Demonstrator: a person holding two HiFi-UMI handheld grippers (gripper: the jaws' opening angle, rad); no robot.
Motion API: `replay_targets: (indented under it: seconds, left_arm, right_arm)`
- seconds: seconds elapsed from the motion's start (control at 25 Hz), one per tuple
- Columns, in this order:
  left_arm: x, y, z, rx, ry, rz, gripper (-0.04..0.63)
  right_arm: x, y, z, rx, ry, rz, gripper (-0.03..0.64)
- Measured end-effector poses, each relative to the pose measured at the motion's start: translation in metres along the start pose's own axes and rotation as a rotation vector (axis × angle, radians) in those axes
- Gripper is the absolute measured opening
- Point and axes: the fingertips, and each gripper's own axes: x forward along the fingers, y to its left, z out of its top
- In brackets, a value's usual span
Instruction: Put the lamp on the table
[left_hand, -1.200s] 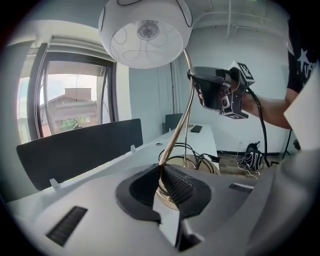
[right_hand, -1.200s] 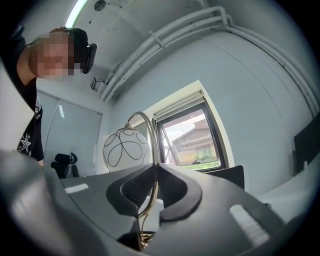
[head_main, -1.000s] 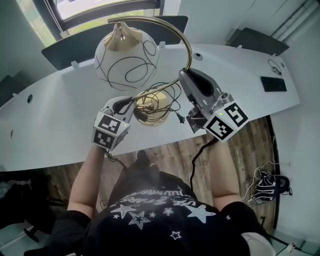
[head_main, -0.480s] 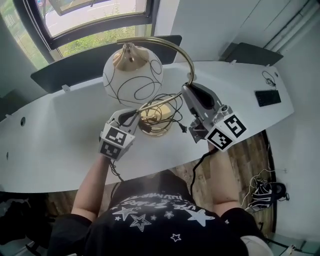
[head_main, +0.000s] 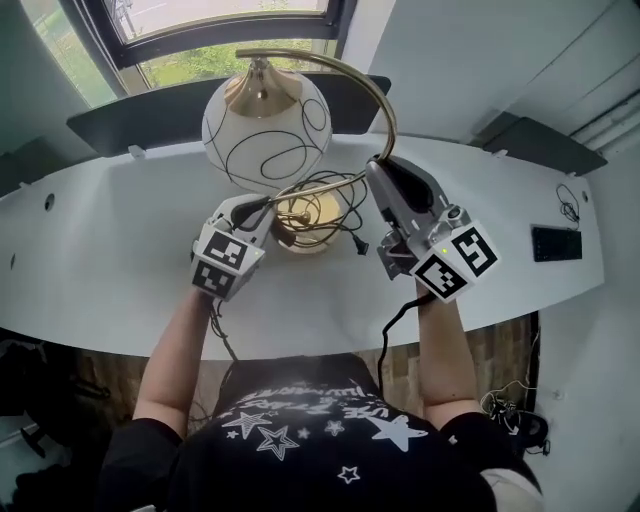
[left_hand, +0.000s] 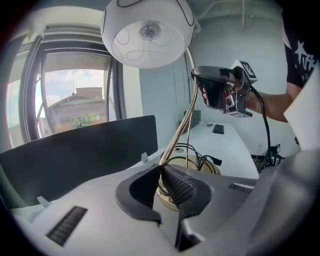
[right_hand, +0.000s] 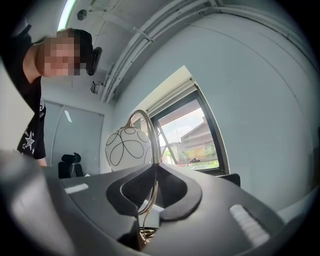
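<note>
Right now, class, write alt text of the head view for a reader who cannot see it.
A person grips a brass arc lamp by its curved stem, the left gripper near the base, the right gripper higher, over a white table. Its white globe shade has black swirls.

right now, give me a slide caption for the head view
The left hand-held gripper and right hand-held gripper grip the brass globe lamp above the white table.

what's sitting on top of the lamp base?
A loose coil of black cord lies on the lamp's brass base, and its plug reaches past the right edge. The left tool covers the base's left edge, so anything there cannot be seen.
</note>
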Motion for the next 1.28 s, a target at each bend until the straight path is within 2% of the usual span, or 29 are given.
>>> replay_targets:
  seconds: [0.12, 0.36, 0.72, 1.04, 1.28]
  left_arm:
    - [0.019, 0.006, 0.011, -0.01, 0.011, 0.036, 0.035]
    - [0.065, 0.018, 0.026, -0.025, 0.017, 0.065, 0.035]
    - [0.134, 0.046, 0.024, -0.02, 0.052, 0.066, 0.035]
    - [0.172, 0.064, 0.01, 0.005, 0.066, 0.061, 0.036]
    - [0.195, 0.068, 0.001, -0.007, 0.074, 0.055, 0.035]
  right_arm:
    - [0.008, -0.025, 0.004, -0.001, -0.001, 0.041, 0.031]
    - [0.018, -0.069, 0.004, -0.019, 0.001, 0.061, 0.031]
    - [0.037, -0.132, -0.023, -0.007, 0.005, 0.059, 0.031]
    - [0.049, -0.159, -0.049, -0.007, 0.013, 0.062, 0.031]
    - [0.052, -0.173, -0.063, -0.017, 0.024, 0.065, 0.031]
